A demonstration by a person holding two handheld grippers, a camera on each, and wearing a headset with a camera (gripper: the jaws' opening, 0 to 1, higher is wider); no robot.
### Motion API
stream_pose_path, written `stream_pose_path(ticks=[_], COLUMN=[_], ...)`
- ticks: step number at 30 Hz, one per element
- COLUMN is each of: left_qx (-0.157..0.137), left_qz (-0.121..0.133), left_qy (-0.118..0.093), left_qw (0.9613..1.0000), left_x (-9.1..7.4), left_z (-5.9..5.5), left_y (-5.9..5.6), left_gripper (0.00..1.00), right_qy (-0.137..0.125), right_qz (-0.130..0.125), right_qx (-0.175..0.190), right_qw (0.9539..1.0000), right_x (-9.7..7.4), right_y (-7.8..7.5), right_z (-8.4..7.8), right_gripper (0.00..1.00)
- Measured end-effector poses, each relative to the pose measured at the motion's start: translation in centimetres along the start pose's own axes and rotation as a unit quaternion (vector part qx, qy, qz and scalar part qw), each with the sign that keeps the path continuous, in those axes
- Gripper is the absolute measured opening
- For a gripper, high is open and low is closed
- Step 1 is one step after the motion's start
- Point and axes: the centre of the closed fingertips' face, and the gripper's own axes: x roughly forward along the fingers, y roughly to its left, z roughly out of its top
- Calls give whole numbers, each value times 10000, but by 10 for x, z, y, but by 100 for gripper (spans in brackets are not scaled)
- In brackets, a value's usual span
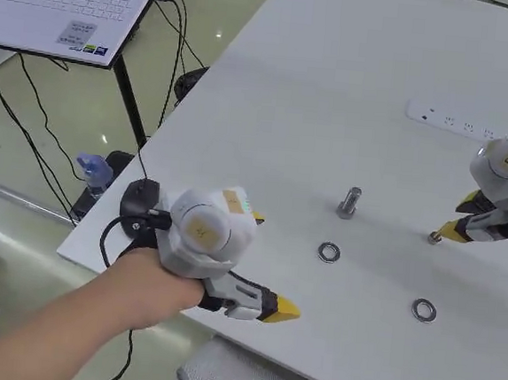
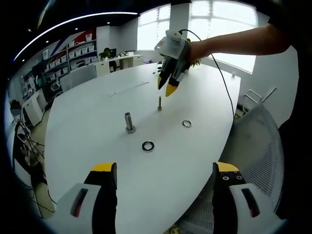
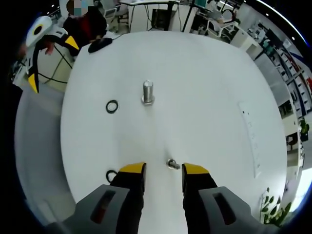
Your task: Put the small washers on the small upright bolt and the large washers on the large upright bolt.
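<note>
A white tabletop [image 1: 334, 90] seen from above, with two bolts standing upright on it and two washers lying flat. The large bolt [image 1: 349, 202] stands near the middle; the small bolt [image 1: 434, 237] stands to its right, apart from it. One washer [image 1: 329, 252] lies just in front of the large bolt, and a second washer [image 1: 424, 310] lies nearer the front edge, below the small bolt; neither washer is on a bolt. The right gripper [image 1: 459, 217] reaches in from the right edge of the head view, its yellow-tipped fingers [image 3: 132, 170] parted and gripping nothing. In the right gripper view the small bolt [image 3: 172, 164] stands just ahead of the gap between them. The left gripper [image 1: 268, 262], held in a hand [image 1: 152, 283], hangs over the near left corner of the tabletop, well apart from the bolts. Its fingers [image 2: 105, 168] are spread wide and empty. The left gripper view looks across the tabletop at both bolts, both washers and the right gripper [image 2: 168, 87] above the small bolt. A white power strip [image 1: 451, 123] lies at the far right. Off the tabletop to the upper left, an open laptop [image 1: 66, 0] sits on a stand with black cables [image 1: 28, 126] trailing below.
</note>
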Motion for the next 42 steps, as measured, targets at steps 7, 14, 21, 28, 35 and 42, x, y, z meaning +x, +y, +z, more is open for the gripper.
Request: stream_pose_path(ticks=[7, 14, 21, 28, 35, 42], left_qx=[-101, -172, -91, -93, -122, -105], left_qz=[17, 90, 119, 109, 125, 144], left_qy=[-94, -146, -115, -127, -151, -101], left_qw=[9999, 9997, 9998, 9998, 9997, 9998], left_x=[-1, -2, -3, -4, -6, -6], left_z=[0, 0, 0, 1, 0, -3], left_y=[4, 4, 3, 2, 1, 1], left_gripper=[80, 83, 82, 80, 80, 80], right_qy=[-69, -108, -182, -179, -189, -132], right_qz=[63, 152, 217, 288, 381, 459], right_qx=[41, 86, 146, 145, 116, 87], right_qw=[9999, 9998, 9995, 9993, 9990, 9988], right_x=[-3, -4, -5, -6, -1, 18], right_y=[16, 36, 60, 78, 89, 96], right_z=[-3, -10, -16, -22, -31, -45], right_gripper=[35, 36, 37, 37, 38, 38])
